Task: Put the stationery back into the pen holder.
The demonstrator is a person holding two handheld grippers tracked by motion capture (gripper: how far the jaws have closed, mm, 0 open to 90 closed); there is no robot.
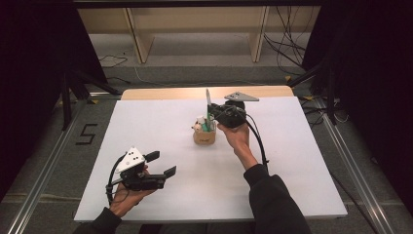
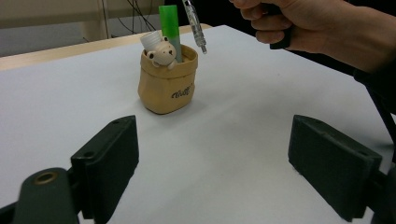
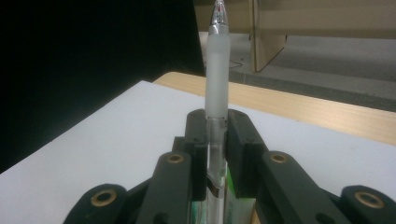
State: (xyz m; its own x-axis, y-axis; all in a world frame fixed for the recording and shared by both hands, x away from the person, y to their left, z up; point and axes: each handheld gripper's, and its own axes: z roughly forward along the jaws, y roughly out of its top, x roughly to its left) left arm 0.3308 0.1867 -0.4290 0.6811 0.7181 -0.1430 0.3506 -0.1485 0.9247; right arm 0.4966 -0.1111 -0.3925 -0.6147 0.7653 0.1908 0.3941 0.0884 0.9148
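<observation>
A tan bag-shaped pen holder (image 1: 204, 135) stands near the middle of the white table (image 1: 146, 122). It holds a green marker (image 2: 169, 23), and a small bear figure (image 2: 162, 53) sits at its rim. My right gripper (image 1: 214, 111) hovers just above the holder's right side, shut on a clear pen (image 3: 218, 70) that stands upright between its pads. The pen's lower end (image 2: 201, 45) hangs just above the holder's rim. My left gripper (image 2: 215, 163) rests low at the front left of the table, open, with nothing between its fingers.
Wooden shelf legs (image 1: 139, 39) and cables (image 1: 287, 44) lie on the floor beyond the table's far edge. A black stand (image 1: 65, 97) is at the left. A marking like the figure 5 (image 1: 86, 134) is taped on the floor.
</observation>
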